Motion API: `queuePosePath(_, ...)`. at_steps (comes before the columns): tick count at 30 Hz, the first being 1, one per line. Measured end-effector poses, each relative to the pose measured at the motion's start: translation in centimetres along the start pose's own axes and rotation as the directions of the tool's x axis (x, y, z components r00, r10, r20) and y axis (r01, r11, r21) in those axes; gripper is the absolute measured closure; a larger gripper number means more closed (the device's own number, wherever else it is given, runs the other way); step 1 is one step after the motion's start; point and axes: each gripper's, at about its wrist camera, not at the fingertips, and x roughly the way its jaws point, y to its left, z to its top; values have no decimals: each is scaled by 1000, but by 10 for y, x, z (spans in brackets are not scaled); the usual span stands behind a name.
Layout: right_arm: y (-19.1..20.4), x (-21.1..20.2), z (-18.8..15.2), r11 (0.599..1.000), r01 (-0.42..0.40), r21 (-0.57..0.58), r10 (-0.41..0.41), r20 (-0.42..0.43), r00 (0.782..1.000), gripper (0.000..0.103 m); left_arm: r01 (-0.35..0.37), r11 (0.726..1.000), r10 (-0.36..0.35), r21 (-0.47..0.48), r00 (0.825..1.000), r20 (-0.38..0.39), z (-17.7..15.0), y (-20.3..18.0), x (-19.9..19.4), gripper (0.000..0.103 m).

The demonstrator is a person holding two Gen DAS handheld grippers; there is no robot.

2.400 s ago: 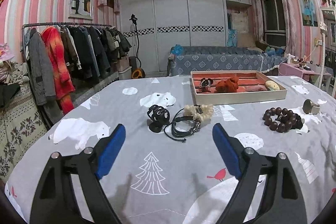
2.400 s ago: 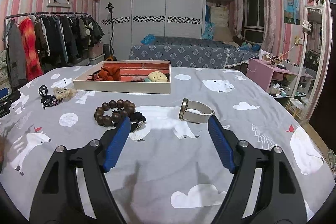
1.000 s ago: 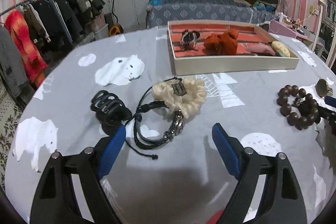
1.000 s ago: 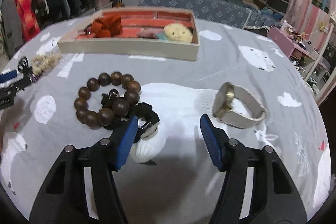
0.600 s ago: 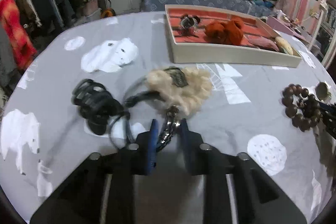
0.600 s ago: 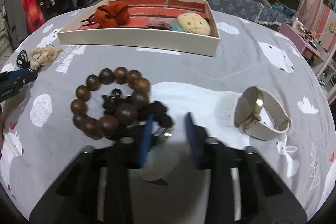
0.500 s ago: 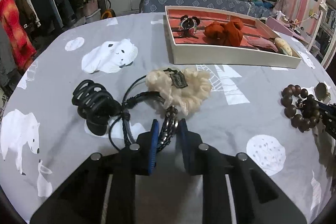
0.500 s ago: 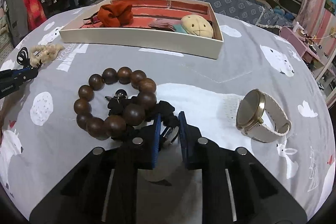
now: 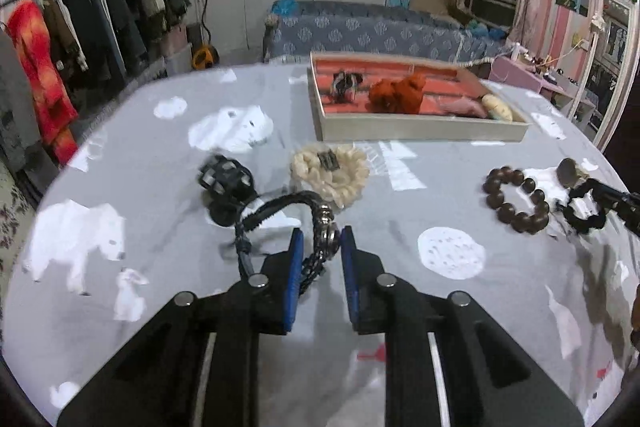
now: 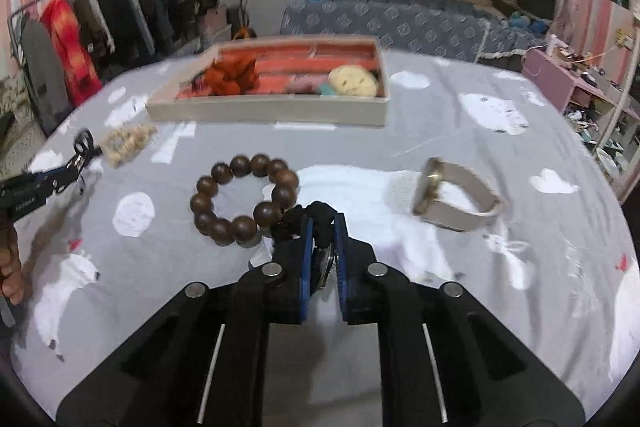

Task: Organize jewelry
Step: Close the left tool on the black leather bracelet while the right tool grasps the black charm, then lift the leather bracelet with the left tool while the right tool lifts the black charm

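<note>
Both tongs, wide apart a second ago, have closed on jewelry and lifted it. Left gripper [image 9: 319, 251] pinches one black corded bracelet [image 9: 296, 211] with metal beads between its blue pads; right gripper [image 10: 320, 235] clamps one black scrunchie [image 10: 308, 221] with a shiny piece. Just left of the right tongs lies one brown wooden bead bracelet [image 10: 244, 199], to their right one beige watch [image 10: 452, 199]. Beyond the left tongs sit one black hair claw [image 9: 226, 183] and one cream shell bracelet [image 9: 330, 171]. Farthest, one tray [image 10: 272, 111] holds an orange scrunchie [image 10: 232, 73] and a few small pieces.
</note>
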Motion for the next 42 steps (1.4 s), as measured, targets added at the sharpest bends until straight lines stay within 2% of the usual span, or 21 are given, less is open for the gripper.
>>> queuePosePath(6, -7, -59, 3, 1000, 9, 22, -12, 110, 994, 92, -17, 1000, 19, -14, 994, 106, 5, -2, -49, 84)
queuePosePath(10, -6, -94, 0, 1000, 9, 22, -13, 191, 982, 92, -39, 999, 38, 2, 982, 183, 0, -10, -78, 84)
queuePosePath(13, -3, -111, -8, 1000, -11, 15, 7, 250, 968, 92, -45, 999, 43, 5, 974, 224, -10, -13, -84, 84)
queuePosePath(15, 1, -116, -17, 1000, -15, 0, 15, 292, 956, 92, -40, 999, 41, -8, 975, 219, -19, -13, -80, 84)
queuePosePath(19, 7, -110, -31, 1000, 9, -23, -1, 337, 941, 92, -36, 999, 40, -25, 976, 212, -31, -11, -69, 84)
queuePosePath(24, 7, -91, -43, 998, 68, -8, -61, 353, 934, 92, -41, 999, 46, -29, 971, 236, -38, -13, -61, 84)
queuePosePath(27, 3, -80, -53, 998, 61, 14, -62, 348, 935, 92, -41, 998, 49, -37, 969, 244, -45, -14, -58, 84)
queuePosePath(29, 5, -80, -57, 998, 65, 6, -63, 367, 928, 92, -44, 998, 54, -51, 975, 214, -52, -15, -50, 84)
queuePosePath(30, 7, -85, -59, 998, 67, -1, -61, 394, 917, 92, -44, 997, 56, -59, 974, 222, -52, -12, -51, 84)
queuePosePath(33, 14, -89, -62, 997, 73, -32, -53, 419, 906, 92, -41, 996, 58, -77, 971, 232, -54, -9, -53, 84)
queuePosePath(36, 19, -88, -63, 995, 83, -50, -54, 420, 906, 92, -50, 997, 64, -62, 965, 254, -55, -13, -57, 84)
queuePosePath(42, 15, -80, -60, 997, 68, -39, -48, 383, 923, 92, -91, 996, 87, 5, 962, 257, -55, -29, -57, 84)
